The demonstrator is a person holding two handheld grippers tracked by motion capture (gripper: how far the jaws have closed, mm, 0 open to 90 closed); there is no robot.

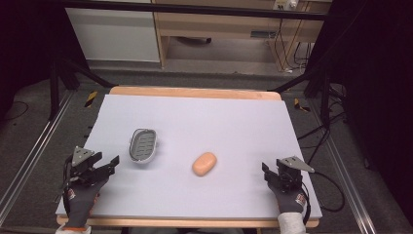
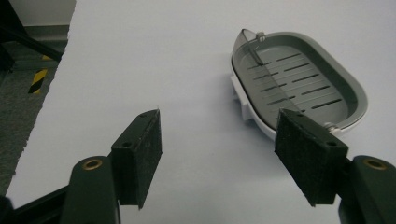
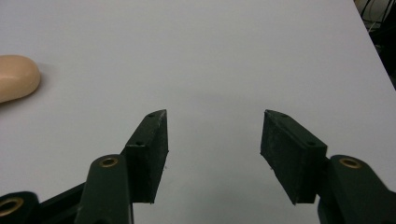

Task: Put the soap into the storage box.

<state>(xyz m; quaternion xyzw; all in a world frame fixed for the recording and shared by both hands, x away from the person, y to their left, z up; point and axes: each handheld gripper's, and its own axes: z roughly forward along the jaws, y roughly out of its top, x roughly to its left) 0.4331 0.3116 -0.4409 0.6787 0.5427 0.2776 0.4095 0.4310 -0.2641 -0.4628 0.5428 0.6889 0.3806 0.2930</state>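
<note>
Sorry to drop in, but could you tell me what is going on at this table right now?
A person holds a gripper in each hand at the near edge of a table with a pale cover. Both the left gripper and the right gripper are open and hold nothing. An empty grey soap dish lies ahead of the left gripper, and a peach-coloured bar of soap lies apart from it near the middle. Nothing is being touched.

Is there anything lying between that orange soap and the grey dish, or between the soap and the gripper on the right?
Nothing visible. The soap and the soap dish have bare table cover between them, and the same bare cover lies between the soap and the open right gripper.
</note>
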